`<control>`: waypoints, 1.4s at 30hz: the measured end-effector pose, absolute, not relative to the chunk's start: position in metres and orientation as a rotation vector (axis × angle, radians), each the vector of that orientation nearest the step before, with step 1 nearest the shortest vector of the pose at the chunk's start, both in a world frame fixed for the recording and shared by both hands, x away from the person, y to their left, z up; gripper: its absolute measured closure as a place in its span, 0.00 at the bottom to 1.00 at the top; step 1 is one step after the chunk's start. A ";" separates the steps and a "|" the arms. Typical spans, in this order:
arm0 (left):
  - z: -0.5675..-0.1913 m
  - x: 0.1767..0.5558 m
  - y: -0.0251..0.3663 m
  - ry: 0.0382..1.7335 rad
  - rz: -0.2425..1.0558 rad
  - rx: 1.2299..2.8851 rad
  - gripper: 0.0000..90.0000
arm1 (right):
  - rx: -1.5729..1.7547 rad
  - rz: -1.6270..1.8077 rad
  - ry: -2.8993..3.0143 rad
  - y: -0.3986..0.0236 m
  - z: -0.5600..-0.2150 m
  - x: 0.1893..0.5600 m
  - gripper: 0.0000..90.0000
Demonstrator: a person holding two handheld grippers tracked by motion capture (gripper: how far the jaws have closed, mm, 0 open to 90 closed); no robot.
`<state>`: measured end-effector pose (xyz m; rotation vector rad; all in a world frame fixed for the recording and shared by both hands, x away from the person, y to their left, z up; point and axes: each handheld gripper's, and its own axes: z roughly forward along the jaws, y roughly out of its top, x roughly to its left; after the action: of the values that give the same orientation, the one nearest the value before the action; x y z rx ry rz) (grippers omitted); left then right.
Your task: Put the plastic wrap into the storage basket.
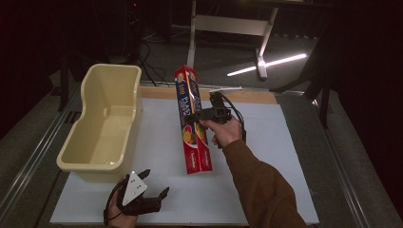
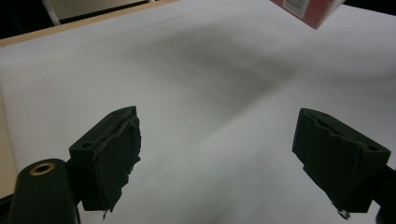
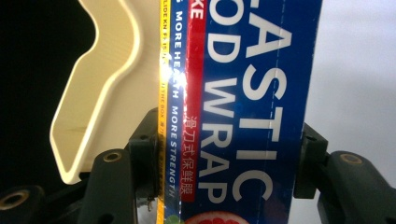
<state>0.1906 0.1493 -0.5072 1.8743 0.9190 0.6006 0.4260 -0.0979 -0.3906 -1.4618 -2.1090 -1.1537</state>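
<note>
Your right gripper (image 1: 198, 115) has its fingers clamped across the middle of the wrap box (image 1: 192, 121), a long red and blue carton marked "PLASTIC FOOD WRAP". The box is tilted above the white bench (image 1: 266, 190), its near end low (touching or just clear, I cannot tell). It seems picked up but not yet placed. To its left the cream tub (image 1: 71, 159) looks empty. Your left gripper (image 1: 156, 183) rests low at the near edge, fingers spread, holding nothing.

The wrap box (image 3: 243, 107) reads "WRAP" and "MORE STRENGTH"
</note>
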 end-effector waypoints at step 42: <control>-0.505 0.188 0.151 0.916 0.601 1.854 0.17 | -1.388 -1.296 -1.873 -0.002 -0.350 0.432 0.47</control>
<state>0.1876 0.1509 -0.5054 1.8538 0.9157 0.6014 0.4324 -0.0019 -0.3499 -1.3877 -1.8731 -1.2962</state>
